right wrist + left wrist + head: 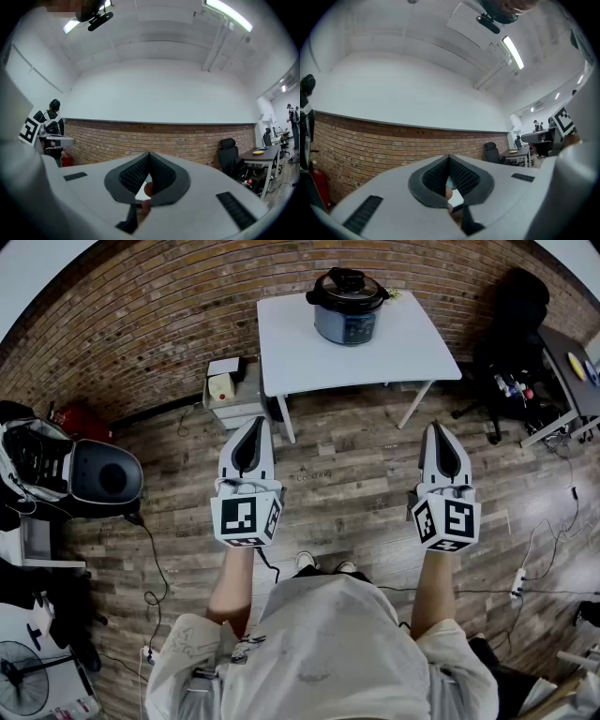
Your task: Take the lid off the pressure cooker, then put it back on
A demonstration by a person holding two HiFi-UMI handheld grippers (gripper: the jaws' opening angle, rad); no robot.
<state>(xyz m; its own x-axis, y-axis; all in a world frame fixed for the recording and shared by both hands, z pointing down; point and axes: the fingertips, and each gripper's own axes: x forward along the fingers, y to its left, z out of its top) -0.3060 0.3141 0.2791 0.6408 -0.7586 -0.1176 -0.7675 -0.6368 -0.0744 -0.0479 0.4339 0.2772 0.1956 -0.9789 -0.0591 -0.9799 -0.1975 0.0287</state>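
Pressure cooker (349, 326), steel-grey body, black lid (348, 287) on, atop white table (309, 352).

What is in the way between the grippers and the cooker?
Nothing visible. The cooker, lid on, sits toward the far side of the table. Between it and the left gripper and right gripper, both shut and empty, lie only floor and tabletop.

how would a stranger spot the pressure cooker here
Find the red brick wall, then the white rectangular table before it. The round grey metal pressure cooker stands near its far edge, the only pot there, topped by a black knobbed lid.
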